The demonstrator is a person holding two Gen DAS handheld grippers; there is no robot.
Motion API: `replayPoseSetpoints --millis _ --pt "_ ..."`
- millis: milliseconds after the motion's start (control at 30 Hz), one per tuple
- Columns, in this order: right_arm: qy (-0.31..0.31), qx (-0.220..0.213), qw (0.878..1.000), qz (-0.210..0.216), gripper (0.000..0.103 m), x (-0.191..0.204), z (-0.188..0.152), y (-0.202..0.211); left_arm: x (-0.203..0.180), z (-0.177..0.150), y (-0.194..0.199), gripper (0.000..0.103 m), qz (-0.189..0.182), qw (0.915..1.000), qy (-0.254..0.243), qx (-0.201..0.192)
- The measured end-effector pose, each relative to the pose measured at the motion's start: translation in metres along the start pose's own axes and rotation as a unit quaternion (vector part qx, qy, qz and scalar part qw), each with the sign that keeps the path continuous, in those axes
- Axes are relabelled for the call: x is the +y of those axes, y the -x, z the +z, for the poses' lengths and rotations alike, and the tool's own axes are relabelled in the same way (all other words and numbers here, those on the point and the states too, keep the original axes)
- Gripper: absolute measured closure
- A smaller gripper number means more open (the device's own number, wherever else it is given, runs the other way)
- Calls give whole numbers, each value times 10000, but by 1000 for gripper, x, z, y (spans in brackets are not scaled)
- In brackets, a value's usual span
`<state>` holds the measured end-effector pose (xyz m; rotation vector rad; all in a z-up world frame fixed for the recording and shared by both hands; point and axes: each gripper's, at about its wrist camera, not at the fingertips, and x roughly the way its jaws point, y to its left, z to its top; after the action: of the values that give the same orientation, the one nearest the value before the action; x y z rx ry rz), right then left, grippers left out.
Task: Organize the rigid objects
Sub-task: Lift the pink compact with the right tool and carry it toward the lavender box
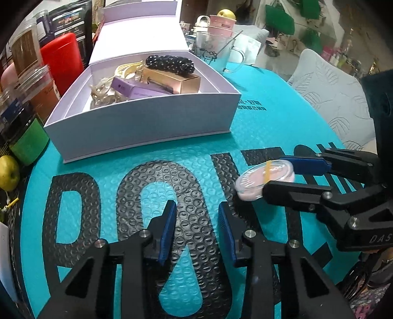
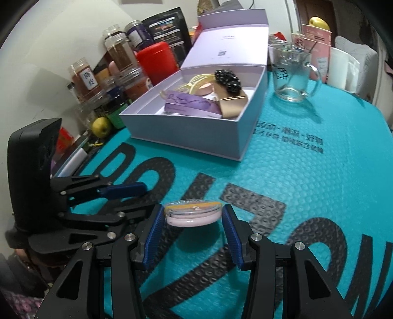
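A round pink compact with a clear lid and a yellow band [image 2: 192, 213] sits between my right gripper's [image 2: 192, 220] blue pads, held a little above the teal mat; it also shows in the left wrist view [image 1: 264, 178]. My left gripper [image 1: 197, 214] is open and empty over the mat, to the left of the right gripper [image 1: 277, 171]. An open white box [image 1: 147, 127] behind holds a black studded hair clip [image 1: 170, 63], a gold box [image 1: 172, 79], a purple box [image 1: 137, 89] and a cream hair claw. The box also shows in the right wrist view [image 2: 186, 132].
Jars, a red canister [image 1: 62, 61] and a green apple [image 1: 8, 171] crowd the left edge. A glass mug [image 2: 292, 71] stands right of the box, with pink cups [image 1: 221, 23] behind. The box's lid [image 2: 228, 46] lies open at the back.
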<state>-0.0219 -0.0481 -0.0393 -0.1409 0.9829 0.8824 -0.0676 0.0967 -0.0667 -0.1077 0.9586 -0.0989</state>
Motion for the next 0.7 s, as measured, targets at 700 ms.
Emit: replayPoseSetpoints --millis 700 --pt "180 -286 9978 562 56 15 11 8 -2 9 17 80 -495 9978 -10 -450"
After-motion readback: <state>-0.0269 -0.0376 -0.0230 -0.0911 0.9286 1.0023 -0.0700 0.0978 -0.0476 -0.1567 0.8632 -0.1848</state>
